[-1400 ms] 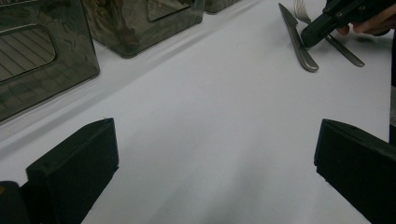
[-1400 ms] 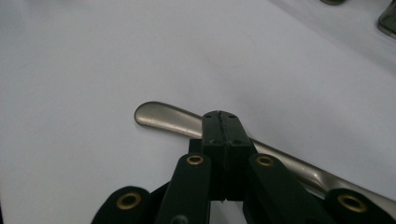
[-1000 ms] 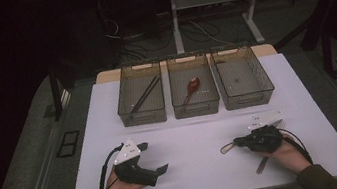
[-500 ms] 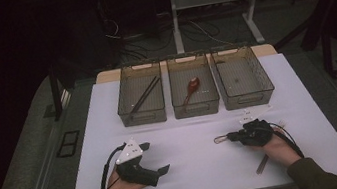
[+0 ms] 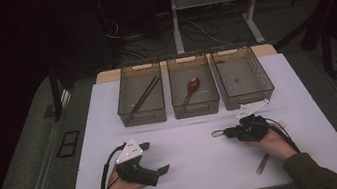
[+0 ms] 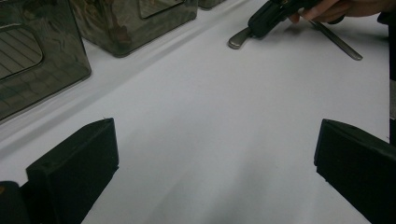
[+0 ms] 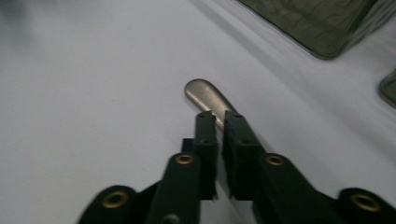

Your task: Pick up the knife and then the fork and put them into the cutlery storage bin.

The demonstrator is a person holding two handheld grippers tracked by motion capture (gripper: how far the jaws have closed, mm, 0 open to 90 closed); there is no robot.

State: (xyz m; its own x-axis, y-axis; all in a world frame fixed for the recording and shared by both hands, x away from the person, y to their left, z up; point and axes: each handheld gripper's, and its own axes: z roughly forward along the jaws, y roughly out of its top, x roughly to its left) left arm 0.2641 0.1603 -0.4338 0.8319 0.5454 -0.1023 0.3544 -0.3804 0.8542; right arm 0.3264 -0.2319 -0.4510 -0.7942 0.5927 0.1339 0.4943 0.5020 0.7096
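Three smoky translucent plastic bins (image 5: pixel 194 93) stand well beyond both grippers. The left gripper (image 6: pixel 210 163) rests wide, nothing between its fingers. The right gripper (image 7: pixel 218 119), fingers narrow and just easing apart, pinches a flat grey metal utensil handle (image 7: pixel 205 95) protruding beyond its fingertips.

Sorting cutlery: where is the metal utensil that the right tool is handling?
In the high view the metal utensil lies on the white table, right of centre, between the right tool's jaws, in front of the middle bin.

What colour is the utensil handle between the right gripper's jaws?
Silver-grey metal handle, best seen in the right gripper view.
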